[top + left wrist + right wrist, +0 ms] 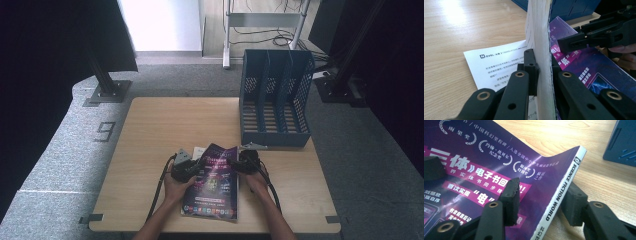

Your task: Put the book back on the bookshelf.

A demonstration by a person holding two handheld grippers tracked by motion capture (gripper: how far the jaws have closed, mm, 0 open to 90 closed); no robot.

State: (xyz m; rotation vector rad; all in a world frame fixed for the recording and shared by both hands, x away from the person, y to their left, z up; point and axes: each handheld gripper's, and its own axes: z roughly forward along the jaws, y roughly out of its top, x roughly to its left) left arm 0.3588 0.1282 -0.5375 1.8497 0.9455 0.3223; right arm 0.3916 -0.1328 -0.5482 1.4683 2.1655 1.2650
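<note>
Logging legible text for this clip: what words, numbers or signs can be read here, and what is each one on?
"SCIENCE FICTION WORLD": spine of the magazine.
"三体", "电子书": in the pink title band on the magazine's purple cover; the smaller white Chinese lines around it are only partly legible.
"NOVEL" and "TRANSLATIONS": header of the white sheet; the lines below are too small to read.
"9": floor marking left of the table.

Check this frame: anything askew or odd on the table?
Yes. The purple glossy magazine is bowed upward at its top end, its cover buckling near the spine, clamped between the left tool and right tool. A white printed sheet lies loose beneath it on the wooden table. The blue mesh file rack stands upright.
</note>
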